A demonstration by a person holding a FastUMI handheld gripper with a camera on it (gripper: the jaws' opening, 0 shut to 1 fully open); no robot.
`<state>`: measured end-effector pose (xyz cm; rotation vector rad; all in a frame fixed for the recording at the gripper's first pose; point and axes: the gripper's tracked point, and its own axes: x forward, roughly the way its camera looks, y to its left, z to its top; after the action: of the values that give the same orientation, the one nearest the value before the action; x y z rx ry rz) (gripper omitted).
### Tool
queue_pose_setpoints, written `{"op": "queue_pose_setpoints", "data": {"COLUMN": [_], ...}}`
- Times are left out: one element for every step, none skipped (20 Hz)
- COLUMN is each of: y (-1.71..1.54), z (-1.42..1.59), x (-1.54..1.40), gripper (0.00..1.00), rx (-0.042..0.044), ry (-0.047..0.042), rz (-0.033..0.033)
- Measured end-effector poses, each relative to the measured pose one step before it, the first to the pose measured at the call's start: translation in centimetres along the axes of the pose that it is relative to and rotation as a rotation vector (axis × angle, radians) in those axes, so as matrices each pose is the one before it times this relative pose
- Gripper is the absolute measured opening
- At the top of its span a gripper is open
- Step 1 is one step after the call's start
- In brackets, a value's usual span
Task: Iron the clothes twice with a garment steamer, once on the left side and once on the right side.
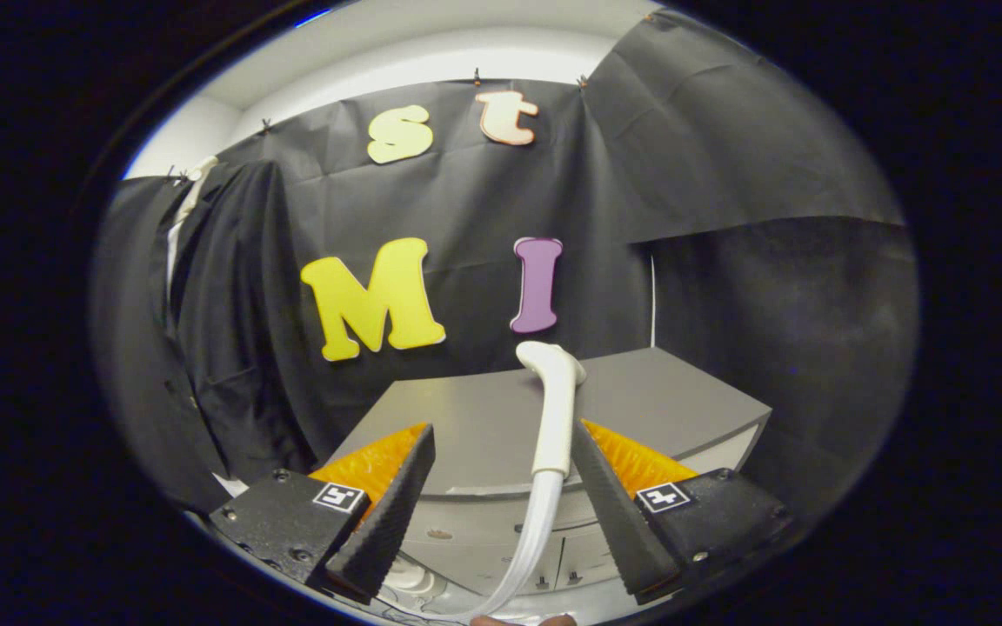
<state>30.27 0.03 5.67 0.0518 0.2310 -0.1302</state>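
The gripper (501, 474) hangs with its fingers spread wide apart above the front of a grey table (640, 409), clamped on nothing. Between the fingers, close against the right finger (614, 504) though contact cannot be made out, stands the steamer (553, 409): a white handle, upright and leaning a little, its head bent over at the top and level with the far edge of the table. The left finger (388, 504) stands well clear of it. From the bottom of the handle a pale hose (527, 548) curves down and away below the fingers. Under the table top, beyond the fingertips, are light cabinet fronts (501, 530) with small dark knobs, and a round white part (410, 578) lies low by the left finger, too cramped to identify. Well to the left of the gripper, a dark garment (223, 330) hangs against the black cloth wall (684, 174), a strip of white showing at its collar; it is apart from the steamer, with the table corner between them. Above the cloth runs a white ceiling (431, 43).
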Motion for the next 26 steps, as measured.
{"op": "queue_pose_setpoints", "data": {"y": [-0.685, -0.630, -0.631, -0.624, -0.513, -0.349, -0.259, -0.115, -0.212, -0.180, -0.195, -0.230, -0.350, -0.007, 0.143, 0.103, 0.083, 0.061, -0.098, 0.051, -0.212, -0.316, 0.029, 0.038, 0.216, 0.056], "z": [0.196, 0.321, 0.303, 0.083, -0.125, -0.163, -0.425, -0.239, -0.268, -0.126, -0.090, -0.057, -0.272, -0.372, -0.476, -0.307, -0.337, 0.169, -0.093, -0.020, 0.007, 0.097, 0.116, -0.033, -0.018, 0.087], "x": [1.293, 1.215, 1.300, 1.063, 0.962, 0.903, 0.859, 0.832, 0.736, 0.660, 0.586, 0.614, 0.340, 0.179, 0.427, 0.311, 0.272, 0.042, 0.209, 0.131, 0.144, 0.003, -0.090, 0.002, -0.053, 0.040], "gripper": [0.99, 0.99, 0.99, 0.99, 0.98, 0.98, 0.97, 0.95, 0.94, 0.94, 0.92, 0.91, 0.88, 0.86, 0.79, 0.75, 0.70, 0.65, 0.63, 0.61, 0.57, 0.55, 0.51, 0.47, 0.44, 0.42], "rx": [0.00478, 0.00271, 0.00229, 0.00637, 0.00871, 0.01348, 0.01346, 0.00999, 0.00956, 0.00801, 0.00876, 0.01137, 0.00762, 0.00782, 0.00622, 0.00274, -0.00584, -0.01076, -0.01500, -0.01981, -0.02075, -0.00499, 0.00637, 0.01101, 0.01847, 0.02373], "ry": [0.02879, 0.02230, 0.02336, 0.02261, 0.02574, 0.02535, 0.02707, 0.02777, 0.02379, 0.01871, 0.01503, 0.01410, 0.01371, 0.02084, 0.02389, 0.01611, 0.01274, -0.00464, 0.00501, -0.00236, -0.00014, -0.00916, -0.00585, -0.00223, -0.00343, -0.01470], "rz": [-0.00011, 0.00275, -0.00176, -0.00275, 0.00394, 0.00531, 0.00836, 0.01097, 0.00368, 0.00129, 0.00092, -0.00199, 0.00110, 0.00659, 0.00899, 0.00262, -0.00098, -0.01061, -0.01756, -0.02131, -0.02850, -0.02353, -0.00392, 0.00219, 0.00739, -0.00195]}}
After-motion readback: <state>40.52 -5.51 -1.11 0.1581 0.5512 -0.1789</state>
